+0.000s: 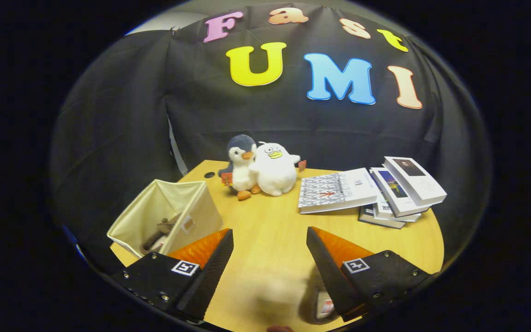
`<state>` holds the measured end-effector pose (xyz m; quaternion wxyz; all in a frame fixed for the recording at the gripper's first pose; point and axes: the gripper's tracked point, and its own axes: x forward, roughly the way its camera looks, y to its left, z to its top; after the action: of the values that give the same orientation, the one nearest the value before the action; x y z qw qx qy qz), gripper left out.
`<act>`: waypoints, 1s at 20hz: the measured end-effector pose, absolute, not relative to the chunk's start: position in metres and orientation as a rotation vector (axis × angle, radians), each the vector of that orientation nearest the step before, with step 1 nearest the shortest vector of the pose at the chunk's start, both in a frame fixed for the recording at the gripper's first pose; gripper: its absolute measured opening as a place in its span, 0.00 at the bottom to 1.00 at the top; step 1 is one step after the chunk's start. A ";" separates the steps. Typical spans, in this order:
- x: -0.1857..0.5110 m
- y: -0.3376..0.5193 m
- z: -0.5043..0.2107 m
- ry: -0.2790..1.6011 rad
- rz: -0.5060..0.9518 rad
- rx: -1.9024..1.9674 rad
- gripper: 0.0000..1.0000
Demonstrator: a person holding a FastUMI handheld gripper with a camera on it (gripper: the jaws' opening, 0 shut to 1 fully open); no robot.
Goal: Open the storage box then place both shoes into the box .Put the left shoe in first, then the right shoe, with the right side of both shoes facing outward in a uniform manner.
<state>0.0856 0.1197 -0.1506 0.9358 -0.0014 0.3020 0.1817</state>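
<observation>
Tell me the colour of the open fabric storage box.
Cream, in the gripper view: the open fabric storage box sits beside the open hand-held gripper.

Round wooden table (pixel 274 235), light tan top. Beyond the left finger: cream fabric storage box (pixel 168 216), open, tipped, resting on the tabletop. Far ahead between the fingers: 2 plush toys touching, penguin (pixel 240 168) and white duck (pixel 274 170), both upright. Beyond the right finger: fanned stack of books (pixel 371 191). Blurred pale object (pixel 274 290) low between the fingers; unidentifiable.
</observation>
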 end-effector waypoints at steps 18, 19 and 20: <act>0.040 -0.011 -0.295 0.893 0.272 0.020 0.98; 0.040 -0.011 -0.298 0.894 0.280 0.006 0.98; 0.038 -0.011 -0.300 0.905 0.294 -0.007 0.98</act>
<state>0.0379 -0.0107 -0.3003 0.8890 -0.0032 0.4354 0.1414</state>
